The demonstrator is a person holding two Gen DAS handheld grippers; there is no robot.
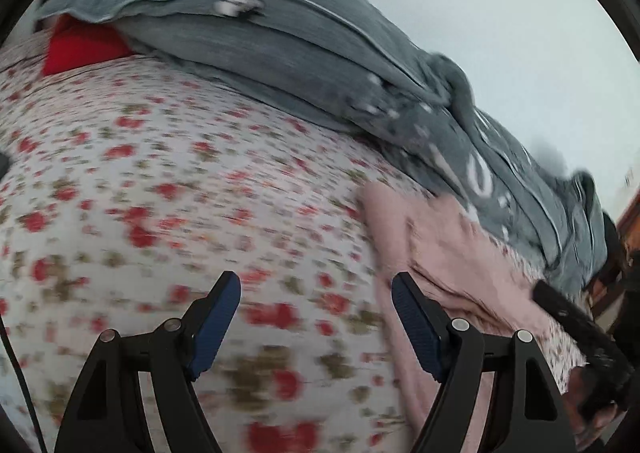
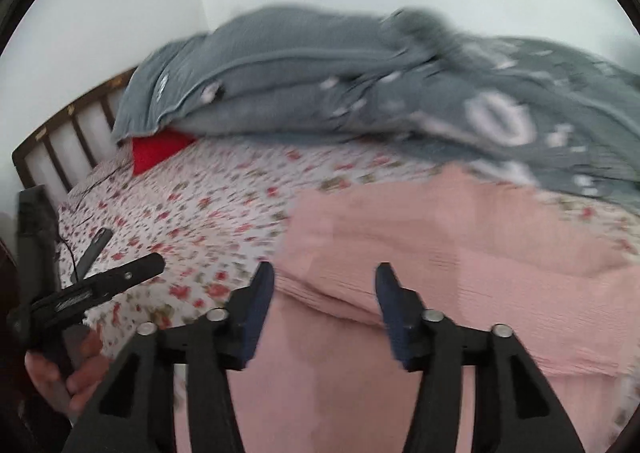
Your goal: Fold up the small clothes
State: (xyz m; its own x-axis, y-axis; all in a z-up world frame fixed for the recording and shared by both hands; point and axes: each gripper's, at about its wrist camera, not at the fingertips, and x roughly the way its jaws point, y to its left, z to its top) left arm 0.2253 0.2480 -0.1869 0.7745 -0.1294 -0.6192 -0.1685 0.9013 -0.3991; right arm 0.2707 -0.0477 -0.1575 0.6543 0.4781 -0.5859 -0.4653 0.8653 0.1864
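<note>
A pink garment [image 2: 440,237] lies spread on the floral bedsheet [image 2: 208,205], with a fold ridge across its near part. My right gripper [image 2: 325,269] hovers just over that ridge, jaws apart and nothing pressed between the pads. In the left wrist view the pink garment [image 1: 460,253] lies to the right. My left gripper [image 1: 315,281] stands open over the bare floral bedsheet [image 1: 160,173], its right finger at the garment's left edge. One of the right gripper's fingers [image 1: 560,311] shows at the far right. Both views are blurred.
A crumpled grey blanket [image 2: 320,65] with white print runs along the far side of the bed, over a red cushion [image 2: 156,153]. A dark slatted headboard [image 2: 60,141] stands at the left. A hand [image 2: 60,373] holds the left gripper [image 2: 128,251]. White walls lie behind.
</note>
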